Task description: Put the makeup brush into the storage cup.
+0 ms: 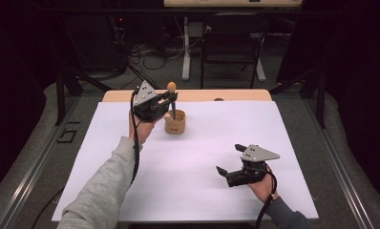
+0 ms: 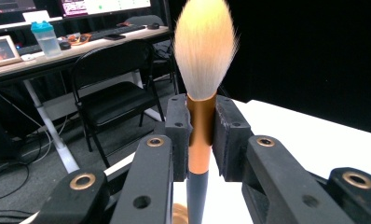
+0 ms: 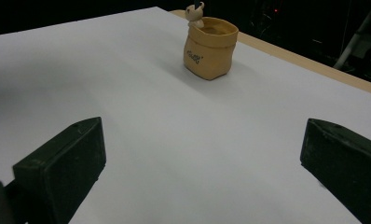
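A makeup brush [image 2: 203,51] with cream bristles, a copper ferrule and a dark handle stands upright, bristles up. My left gripper [image 2: 202,135] is shut on the ferrule. In the high view the left gripper [image 1: 165,102] holds the brush [image 1: 172,95] over a tan sack-shaped cup [image 1: 175,123], and the handle's lower end reaches the cup's mouth. The cup [image 3: 210,46] has a small figure on its rim. My right gripper [image 1: 230,160] rests low at the front right of the white sheet, open, with nothing between its jaws. Bare sheet lies in front of the right gripper [image 3: 202,163].
A white sheet [image 1: 197,157] covers the table, with a wooden strip [image 1: 236,95] showing along the far edge. A black folding chair [image 1: 232,43] stands behind the table. A desk [image 2: 58,53] with a bottle and screens lies farther back.
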Available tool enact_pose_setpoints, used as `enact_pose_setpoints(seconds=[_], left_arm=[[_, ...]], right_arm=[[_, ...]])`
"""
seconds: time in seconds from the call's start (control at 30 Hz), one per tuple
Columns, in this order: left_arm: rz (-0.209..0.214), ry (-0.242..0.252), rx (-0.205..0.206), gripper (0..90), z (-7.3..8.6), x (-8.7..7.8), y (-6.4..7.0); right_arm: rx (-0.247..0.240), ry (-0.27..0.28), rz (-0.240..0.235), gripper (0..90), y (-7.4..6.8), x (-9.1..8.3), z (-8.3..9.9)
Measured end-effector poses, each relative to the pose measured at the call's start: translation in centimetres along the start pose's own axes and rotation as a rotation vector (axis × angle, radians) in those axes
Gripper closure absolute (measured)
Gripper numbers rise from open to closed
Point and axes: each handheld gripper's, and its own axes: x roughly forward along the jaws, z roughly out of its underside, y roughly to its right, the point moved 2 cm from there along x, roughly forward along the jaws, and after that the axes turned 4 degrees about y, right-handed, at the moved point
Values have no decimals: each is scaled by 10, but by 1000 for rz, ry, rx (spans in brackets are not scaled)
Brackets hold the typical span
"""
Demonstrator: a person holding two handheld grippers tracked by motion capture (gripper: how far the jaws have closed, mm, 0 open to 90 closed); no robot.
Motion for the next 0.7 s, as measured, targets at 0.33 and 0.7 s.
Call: enact_pose_setpoints(seconds=[0.33,0.7], left_arm=[[-9,14,10,781,4,7,-3],[-17,4,3,781,13,18,-8]], right_arm=[[-11,-11,-7,0,0,1,1],[-7,-26,-4,1,0,2,2]])
